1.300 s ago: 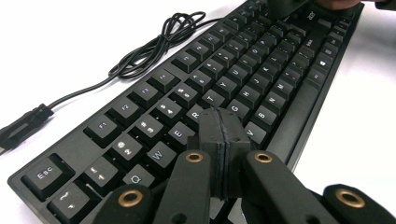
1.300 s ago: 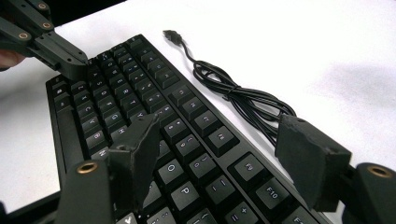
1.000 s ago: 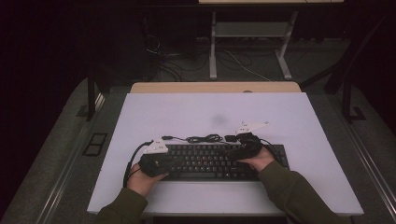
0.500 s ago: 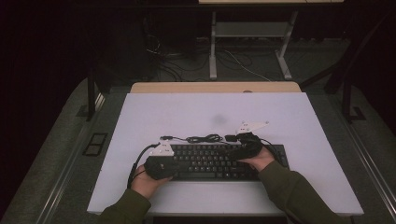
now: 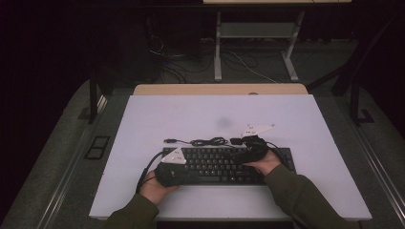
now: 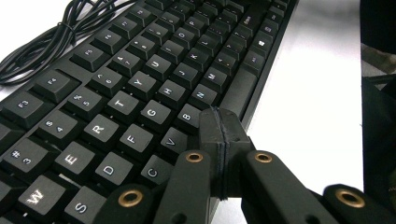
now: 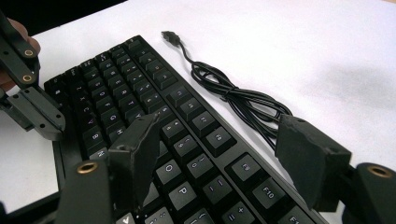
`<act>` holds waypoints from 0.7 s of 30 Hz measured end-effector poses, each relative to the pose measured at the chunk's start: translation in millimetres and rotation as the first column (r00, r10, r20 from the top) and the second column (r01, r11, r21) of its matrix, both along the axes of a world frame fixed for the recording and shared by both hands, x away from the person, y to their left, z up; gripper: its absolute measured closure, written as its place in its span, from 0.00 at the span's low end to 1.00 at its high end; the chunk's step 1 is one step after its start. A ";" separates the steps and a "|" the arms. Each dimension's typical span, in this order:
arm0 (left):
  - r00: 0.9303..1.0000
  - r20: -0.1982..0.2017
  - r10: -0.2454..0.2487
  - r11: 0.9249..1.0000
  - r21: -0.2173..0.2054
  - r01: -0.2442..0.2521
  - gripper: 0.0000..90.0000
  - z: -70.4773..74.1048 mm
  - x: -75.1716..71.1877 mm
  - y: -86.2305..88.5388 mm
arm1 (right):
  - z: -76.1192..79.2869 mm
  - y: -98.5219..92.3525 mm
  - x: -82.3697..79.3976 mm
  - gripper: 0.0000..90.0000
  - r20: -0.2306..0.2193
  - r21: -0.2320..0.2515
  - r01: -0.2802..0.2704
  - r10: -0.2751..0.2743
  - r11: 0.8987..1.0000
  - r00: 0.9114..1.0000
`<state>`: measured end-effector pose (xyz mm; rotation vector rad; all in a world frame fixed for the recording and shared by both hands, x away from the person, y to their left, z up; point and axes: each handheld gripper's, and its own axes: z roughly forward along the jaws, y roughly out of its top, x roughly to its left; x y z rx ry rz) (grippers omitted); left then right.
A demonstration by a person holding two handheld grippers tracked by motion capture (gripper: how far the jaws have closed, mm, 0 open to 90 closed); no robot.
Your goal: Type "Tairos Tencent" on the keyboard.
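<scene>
A: Left gripper [image 6: 219, 140]?
B: Jaws clenched together, empty, tip low over the black keyboard [image 5: 217, 164], which lies on the white table [image 5: 296, 119]; pressing keys, I'd judge

A: Right gripper [image 7: 224, 158]?
B: Spread wide over the right-hand keys, gripping nothing; next it must close, then dip onto a key
</scene>
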<state>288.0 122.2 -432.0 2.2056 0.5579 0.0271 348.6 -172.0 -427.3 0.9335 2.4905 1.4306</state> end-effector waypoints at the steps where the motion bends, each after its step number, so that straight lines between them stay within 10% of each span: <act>1: 1.000 -0.002 0.000 1.000 0.003 0.000 0.99 -0.2 -0.2 -0.2 | 0.0 -0.1 0.0 0.34 0.000 0.000 0.000 0.000 1.000 1.000; 21: 1.000 -0.003 0.002 1.000 0.024 -0.002 0.99 -4.1 1.2 -0.8 | 0.1 0.0 -0.1 0.34 0.001 -0.001 0.001 -0.001 1.000 1.000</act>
